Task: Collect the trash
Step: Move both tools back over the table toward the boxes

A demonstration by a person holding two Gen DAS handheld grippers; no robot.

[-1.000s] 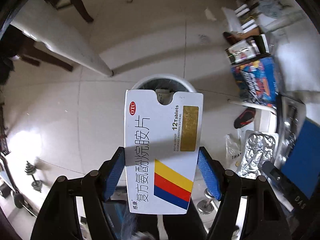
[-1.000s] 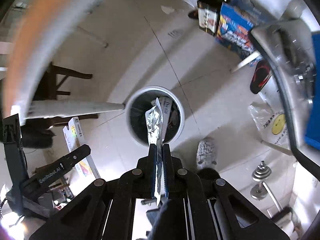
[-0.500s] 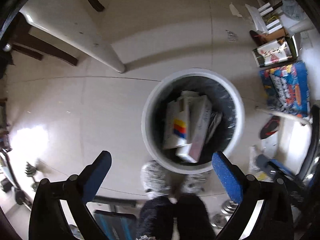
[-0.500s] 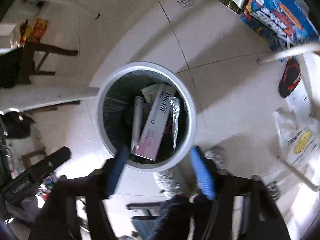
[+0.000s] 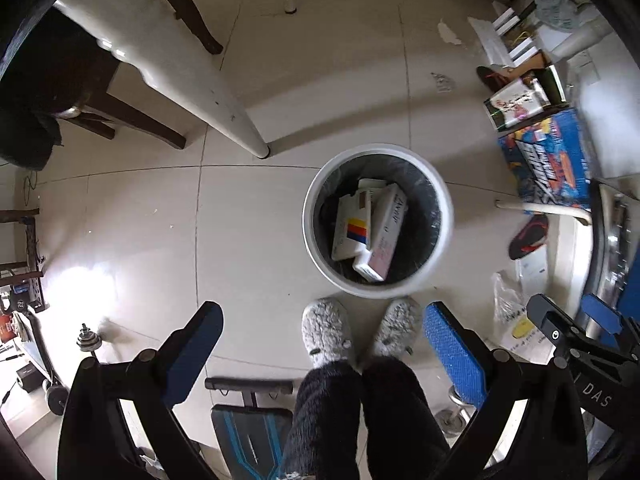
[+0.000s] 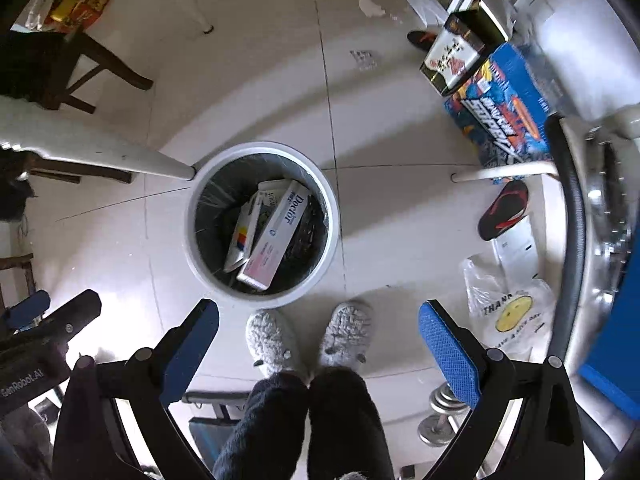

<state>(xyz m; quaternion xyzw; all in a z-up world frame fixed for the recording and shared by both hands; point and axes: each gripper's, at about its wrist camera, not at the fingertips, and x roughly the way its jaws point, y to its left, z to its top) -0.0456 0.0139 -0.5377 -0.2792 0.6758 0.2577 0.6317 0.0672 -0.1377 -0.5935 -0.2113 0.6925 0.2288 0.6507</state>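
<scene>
Both claws hang wide and empty above the floor: the left claw (image 5: 322, 344) and the right claw (image 6: 320, 340) each look down on the white bin (image 5: 316, 240). The trash sits inside it, a striped medicine box (image 5: 352, 228) leaning against a longer pink-ended carton (image 6: 276, 236). Judging from this, the drop is done. The sensible next move is to lift clear of the rim, jaws kept apart, and scan for further litter such as the paper scrap (image 6: 370, 6).

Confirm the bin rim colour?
White rim, dark liner inside; clearest in the left wrist view.
</scene>
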